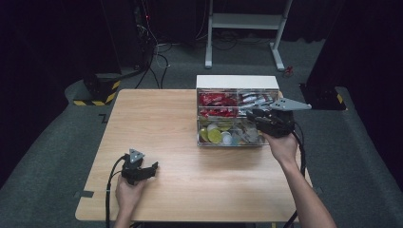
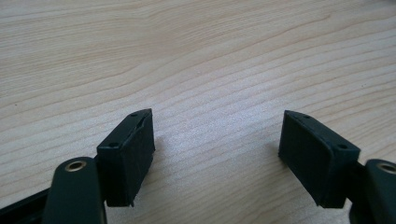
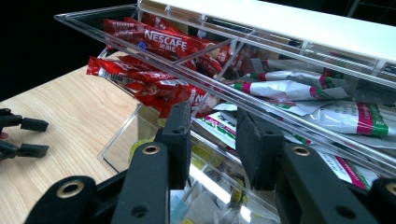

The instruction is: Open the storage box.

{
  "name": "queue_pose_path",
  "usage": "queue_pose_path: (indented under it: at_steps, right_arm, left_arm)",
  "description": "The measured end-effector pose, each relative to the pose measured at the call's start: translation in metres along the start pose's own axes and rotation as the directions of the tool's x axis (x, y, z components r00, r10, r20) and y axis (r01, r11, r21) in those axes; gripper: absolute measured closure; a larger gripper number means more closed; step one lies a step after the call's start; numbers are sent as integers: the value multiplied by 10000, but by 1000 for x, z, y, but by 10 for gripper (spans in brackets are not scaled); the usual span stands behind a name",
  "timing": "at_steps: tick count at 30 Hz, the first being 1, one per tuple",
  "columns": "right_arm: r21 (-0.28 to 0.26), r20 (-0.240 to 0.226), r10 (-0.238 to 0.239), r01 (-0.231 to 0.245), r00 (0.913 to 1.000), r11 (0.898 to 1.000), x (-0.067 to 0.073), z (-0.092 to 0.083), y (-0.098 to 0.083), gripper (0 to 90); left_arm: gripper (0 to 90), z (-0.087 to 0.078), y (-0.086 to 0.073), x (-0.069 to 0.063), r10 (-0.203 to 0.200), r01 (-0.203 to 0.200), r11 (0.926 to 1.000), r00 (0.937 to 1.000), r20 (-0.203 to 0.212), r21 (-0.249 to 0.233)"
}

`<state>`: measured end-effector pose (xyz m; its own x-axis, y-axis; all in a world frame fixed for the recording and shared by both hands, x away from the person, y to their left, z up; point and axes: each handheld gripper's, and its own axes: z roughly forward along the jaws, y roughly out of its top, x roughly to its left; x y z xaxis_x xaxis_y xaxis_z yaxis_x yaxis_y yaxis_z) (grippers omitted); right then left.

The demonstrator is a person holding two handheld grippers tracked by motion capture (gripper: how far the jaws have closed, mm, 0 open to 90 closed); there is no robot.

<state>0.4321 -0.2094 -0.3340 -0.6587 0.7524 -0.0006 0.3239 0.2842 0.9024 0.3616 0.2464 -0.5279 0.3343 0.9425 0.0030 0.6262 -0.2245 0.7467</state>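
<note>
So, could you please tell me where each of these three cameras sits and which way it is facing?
High view: above the person's side, looking forward and down at the table, clear organiser box, both forearms and both grippers.
Left gripper view: on the left gripper, looking down at bare wood between open jaws.
Right gripper view: on the right gripper, facing the box's red sachets.
Shared: the left gripper shows in the high and right gripper views.

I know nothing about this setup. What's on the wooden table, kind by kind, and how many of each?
Hand-held grippers: 2 (left gripper, right gripper)
Clear storage box: 1
Total: 3
The sachets inside the box overlap too much to count.
</note>
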Motion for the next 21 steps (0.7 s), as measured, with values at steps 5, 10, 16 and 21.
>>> queue_pose_path:
  at_steps: [5, 10, 16, 21]
  right_arm:
    - [60, -20, 40, -39, 10000, 10000, -1, 0, 2, 661]
    - [-37, -1, -20, 20, 10000, 10000, -2, -2, 6, 661]
    - [-51, -3, -1, 1, 10000, 10000, -5, -1, 8, 661]
    - [-75, 29, -12, 12, 10000, 10000, -5, -2, 10, 660]
  left_arm:
    - [268, 0, 0, 0, 0, 0, 10000, 10000, 0, 2]
    - [268, 0, 0, 0, -1, 1, 10000, 10000, -5, 1]
    - [268, 0, 0, 0, -1, 1, 10000, 10000, -17, -12]
    - [268, 0, 0, 0, 10, -10, 10000, 10000, -20, -17]
